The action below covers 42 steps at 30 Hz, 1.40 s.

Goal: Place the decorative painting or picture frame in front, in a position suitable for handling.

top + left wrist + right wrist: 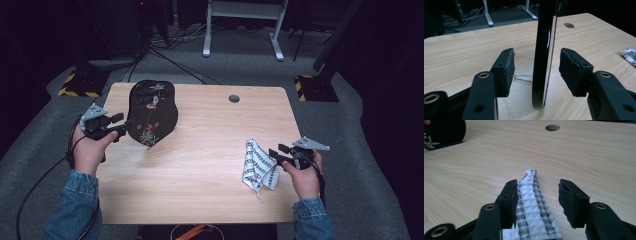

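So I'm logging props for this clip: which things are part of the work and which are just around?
In use:
black fan-shaped board, between the left gripper pads
patterned cloth, at the right gripper

Just around:
table
white desk legs
floor cables

from my seat the high view is dim, the room around the counter [200,165] falling to near black while the wood catches soft overhead light. shadows are faint. in the left gripper view the black plate [544,50] edge carries a thin glare streak and its lower rim blurs. the near claw parts look soft in both gripper views.
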{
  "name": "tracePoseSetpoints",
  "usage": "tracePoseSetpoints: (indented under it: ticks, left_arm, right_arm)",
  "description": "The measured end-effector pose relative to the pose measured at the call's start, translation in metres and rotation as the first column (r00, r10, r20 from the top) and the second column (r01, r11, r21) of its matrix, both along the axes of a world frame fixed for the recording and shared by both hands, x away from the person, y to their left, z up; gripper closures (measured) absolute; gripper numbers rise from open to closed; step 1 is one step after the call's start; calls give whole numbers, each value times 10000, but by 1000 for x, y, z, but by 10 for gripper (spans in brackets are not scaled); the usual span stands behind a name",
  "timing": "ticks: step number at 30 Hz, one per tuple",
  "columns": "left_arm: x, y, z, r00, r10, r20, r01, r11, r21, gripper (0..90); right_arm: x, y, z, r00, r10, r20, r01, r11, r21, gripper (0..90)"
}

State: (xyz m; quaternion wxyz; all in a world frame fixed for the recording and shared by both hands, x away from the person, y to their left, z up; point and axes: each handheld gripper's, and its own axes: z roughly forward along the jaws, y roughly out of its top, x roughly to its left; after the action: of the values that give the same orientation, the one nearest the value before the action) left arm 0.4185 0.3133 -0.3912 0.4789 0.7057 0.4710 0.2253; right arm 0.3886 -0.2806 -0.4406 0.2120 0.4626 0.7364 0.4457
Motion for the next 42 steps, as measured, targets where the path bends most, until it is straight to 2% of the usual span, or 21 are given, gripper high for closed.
tracePoseSetpoints:
  ticks: [2,4,5,6,7,8,10,12,14,17,18,22,27,30,33,34,42]
  left_arm:
    - [5,-2,-1,10000,-55,49,55,9999,-84,512]
    - [10,-3,-2,9999,-59,152,59,10000,38,527]
    - [12,-4,-2,10000,40,12,-40,9998,-216,533]
    - [15,-4,0,9995,-35,-324,22,9991,-422,567]
    - [17,-4,3,9990,-212,-387,194,9988,-459,560]
    - [20,-5,5,9987,-227,-449,213,9993,-322,530]
    - [24,-7,8,9993,-290,-244,284,9993,-239,541]
    - [31,-10,9,9989,-437,-166,430,9983,-397,559]
    - [36,-11,8,9977,-645,-222,635,9970,-445,582]
    - [40,-14,6,9942,-997,-400,969,9931,-657,679]
    - [41,-15,5,9942,-1021,-340,1001,9934,-557,691]
    - [44,-20,3,9910,-1306,-302,1293,9907,-414,713]
    - [51,-21,2,9902,-1382,-189,1371,9893,-506,704]
    - [53,-22,3,9877,-1558,-149,1549,9868,-473,766]
    - [54,-21,1,9820,-1885,-145,1868,9793,-782,800]
    - [55,-22,0,9835,-1810,-14,1804,9807,-753,802]
    - [54,-26,-1,9869,-1601,195,1611,9835,-823,804]
  right_arm:
    - [-1,-2,4,9998,-104,171,102,9999,101,505]
    - [-1,-2,6,9995,-159,256,154,9997,206,506]
    - [-1,-3,6,9995,-146,269,142,9998,153,506]
    - [0,-3,6,9996,-168,247,164,9997,179,506]
    - [0,-3,6,9996,-181,229,177,9997,181,505]
    - [1,-4,6,9996,-212,202,209,9996,182,505]
    - [2,-5,5,9994,-319,152,315,9992,249,505]
    - [5,-6,5,9994,-320,129,316,9989,347,505]
    - [6,-5,5,9995,-307,102,304,9990,329,504]
    - [8,-3,5,9996,-269,84,265,9989,399,489]
    - [8,-2,4,9996,-281,39,280,9987,415,485]
    - [9,-2,2,9997,-223,-36,224,9991,355,485]
    - [9,-1,-1,9997,-194,-160,200,9991,381,475]
    - [9,-1,-2,9996,-213,-211,220,9991,354,474]
    - [10,0,-5,9993,-242,-289,249,9994,256,474]
    - [10,0,-6,9993,-230,-298,238,9994,256,478]
    - [10,-1,-5,9994,-222,-253,228,9994,260,481]
